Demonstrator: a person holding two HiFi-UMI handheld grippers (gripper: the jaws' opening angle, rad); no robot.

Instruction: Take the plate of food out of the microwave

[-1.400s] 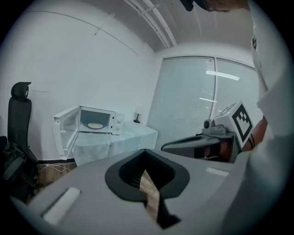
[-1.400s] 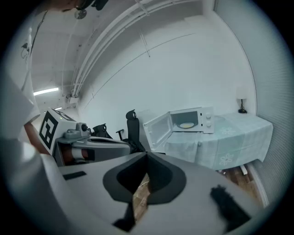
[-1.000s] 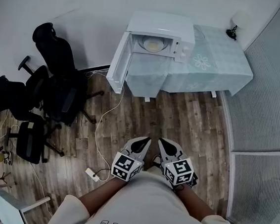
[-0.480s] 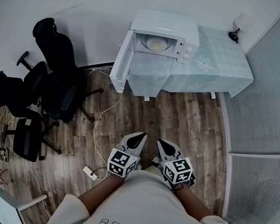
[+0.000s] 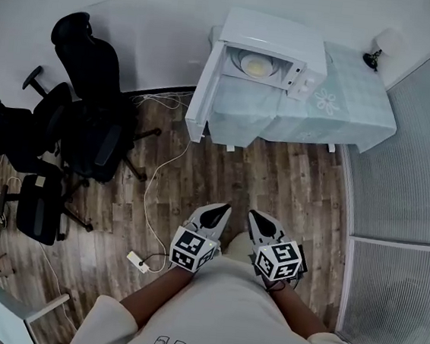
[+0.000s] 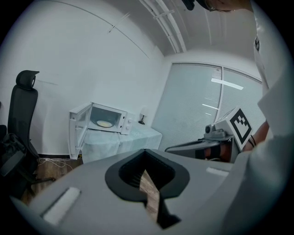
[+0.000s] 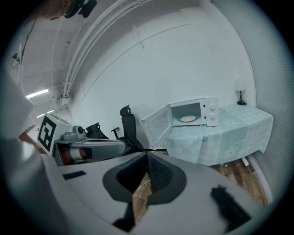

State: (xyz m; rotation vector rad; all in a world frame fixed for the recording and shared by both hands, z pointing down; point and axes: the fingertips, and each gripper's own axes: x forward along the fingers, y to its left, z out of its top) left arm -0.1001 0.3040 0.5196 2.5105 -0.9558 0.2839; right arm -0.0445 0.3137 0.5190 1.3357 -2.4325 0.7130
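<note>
There are two grippers, one microwave, one plate, one table and one lamp. The black office chairs (image 5: 89, 131) bunch together at 10 o'clock from the person, too overlapped to count surely.

The left gripper (image 5: 222, 209) and the right gripper (image 5: 255, 216) sit side by side close to the person's body, both aimed toward 12 o'clock. Each has its jaws drawn together at the tips, with only a sliver of wood floor (image 5: 275, 181) showing between the pads and nothing held.

The microwave (image 5: 279, 37) stands at 12 o'clock, well apart from the grippers, on the left end of a table (image 5: 343, 112) draped in pale green cloth. Its long side runs roughly 9 to 3 and its mouth faces 6 o'clock. Its door (image 5: 205, 94) swings out toward 7 o'clock.

The plate of food (image 5: 253, 63) lies flat inside the cavity. It is round, so no long axis shows, and pale yellowish food sits at its centre.

The lamp (image 5: 376, 58) stands at the table's far right corner. One white power strip (image 5: 138, 262) lies on the floor at 9 o'clock from the left gripper.
</note>
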